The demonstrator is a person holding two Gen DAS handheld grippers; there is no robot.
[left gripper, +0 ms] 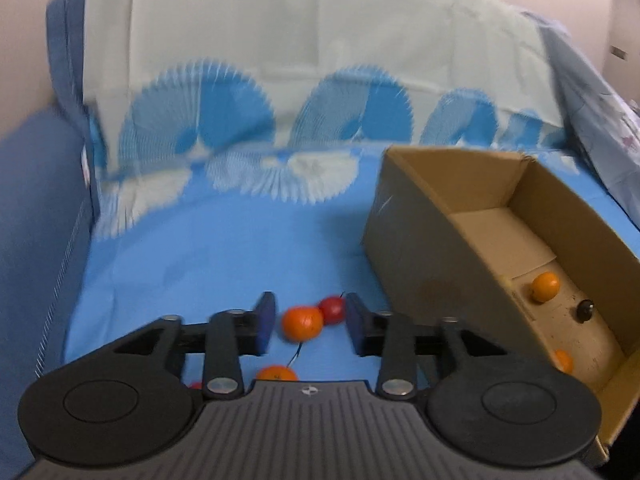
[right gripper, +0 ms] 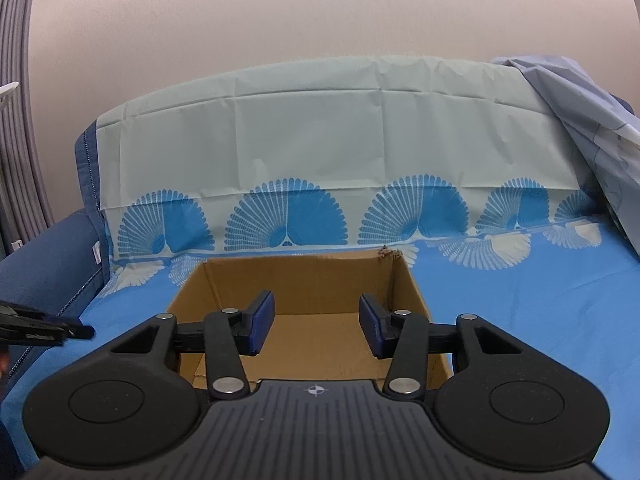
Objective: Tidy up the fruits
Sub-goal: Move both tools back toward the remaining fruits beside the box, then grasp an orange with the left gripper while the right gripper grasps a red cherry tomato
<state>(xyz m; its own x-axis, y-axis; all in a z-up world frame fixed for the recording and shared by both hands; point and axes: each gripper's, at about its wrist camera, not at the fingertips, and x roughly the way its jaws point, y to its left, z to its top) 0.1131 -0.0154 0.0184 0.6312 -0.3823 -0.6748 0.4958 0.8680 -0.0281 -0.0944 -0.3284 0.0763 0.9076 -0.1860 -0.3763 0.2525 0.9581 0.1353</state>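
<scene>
In the left wrist view my left gripper [left gripper: 311, 324] is open just above the blue cloth. An orange [left gripper: 302, 322] lies in the gap beyond its fingertips, with space on both sides, and a red fruit [left gripper: 333, 310] touches it behind. A second orange [left gripper: 276, 374] and a bit of red fruit [left gripper: 195, 385] peek from under the gripper body. The cardboard box [left gripper: 440, 216] stands to the right and holds two oranges [left gripper: 545, 286] and a small dark fruit [left gripper: 586, 310]. My right gripper [right gripper: 316, 328] hangs open over the box [right gripper: 304, 276], with nothing between its fingers.
The cloth [left gripper: 220, 248] with blue fan prints covers a sofa seat and runs up the backrest [right gripper: 320, 140]. A blue armrest [left gripper: 36, 200] bounds the left side. Crumpled pale fabric [right gripper: 580, 120] hangs at the right. A black gripper part [right gripper: 44, 326] pokes in at the left edge.
</scene>
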